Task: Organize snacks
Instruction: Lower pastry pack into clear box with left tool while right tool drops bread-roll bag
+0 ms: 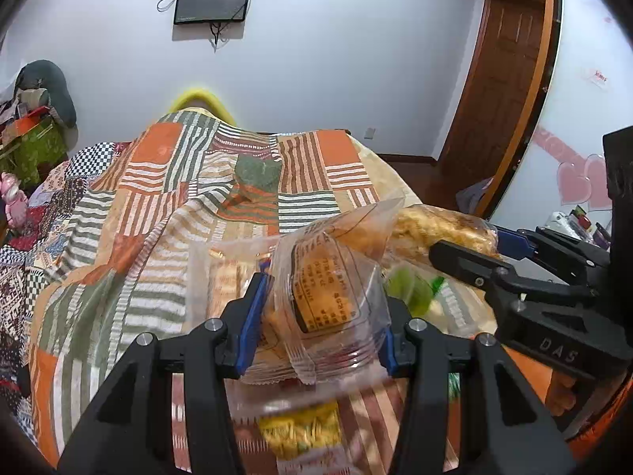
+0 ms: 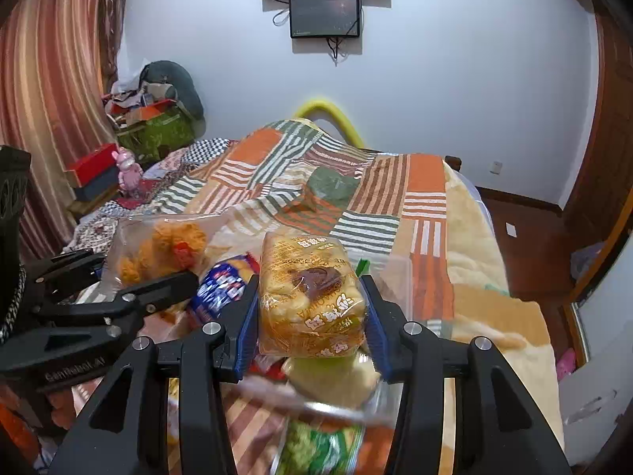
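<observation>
1. Bedroom walls, pale and bare but for a wall screen (image 2: 324,15), back a bed covered by a patchwork bedspread (image 1: 166,182), the surface where the snacks are being sorted.
2. In the left wrist view, the left gripper (image 1: 322,316) pinches a clear pastry packet (image 1: 328,297) between its blue pads, lifted clear of the pile; its loose wrapper end flares up toward the far right.
3. In the right wrist view, the right gripper (image 2: 310,318) is pressed onto a wrapped bread loaf (image 2: 310,297), held upright by its sides, likely so the soft bag does not sag out.
4. Both packets hang above the near end of the bed, with each gripper visible at the edge of the other's view, so the two hands work side by side.
5. Beneath and between them lie the remaining snacks: a blue-and-white packet (image 2: 223,289) just left of the loaf, a green packet (image 2: 322,449) nearest the camera, and a yellow noodle-like packet (image 1: 300,431).
6. A clear plastic box (image 1: 221,273) sits just beyond the left gripper, plausibly the destination.
7. Farther left, clutter and a pink toy (image 2: 128,172) stand by striped curtains (image 2: 47,91).
</observation>
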